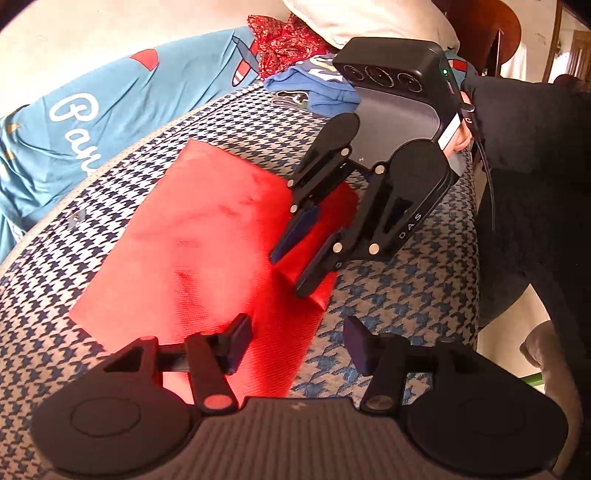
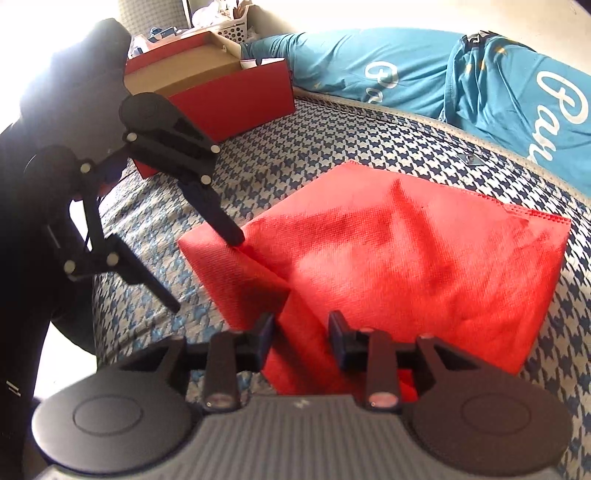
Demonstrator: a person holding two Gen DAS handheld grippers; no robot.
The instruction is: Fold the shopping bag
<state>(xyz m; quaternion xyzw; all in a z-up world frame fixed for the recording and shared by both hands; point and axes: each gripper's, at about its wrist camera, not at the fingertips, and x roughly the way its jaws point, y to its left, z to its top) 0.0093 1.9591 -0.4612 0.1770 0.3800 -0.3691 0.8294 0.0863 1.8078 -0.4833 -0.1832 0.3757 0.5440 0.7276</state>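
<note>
The red non-woven shopping bag (image 1: 207, 236) (image 2: 406, 258) lies folded flat on a blue-and-white houndstooth cover (image 1: 399, 295). My left gripper (image 1: 299, 343) hangs open over the bag's near edge with nothing between its pads. In the right wrist view the left gripper (image 2: 207, 273) stands wide, one fingertip (image 2: 236, 236) at the bag's left corner. My right gripper (image 2: 301, 332) straddles a raised fold of the bag; its pads stand apart and do not visibly press it. From the left wrist view the right gripper (image 1: 295, 269) sits at the bag's right edge.
A teal cloth with white lettering (image 1: 74, 122) (image 2: 480, 74) lies behind the bag. A red box with a cardboard inside (image 2: 207, 92) stands at the cover's far left, with a white basket (image 2: 232, 29) behind it. Blue and red-patterned clothes (image 1: 295, 62) are piled beyond. A person's black sleeve (image 1: 535, 166) is on the right.
</note>
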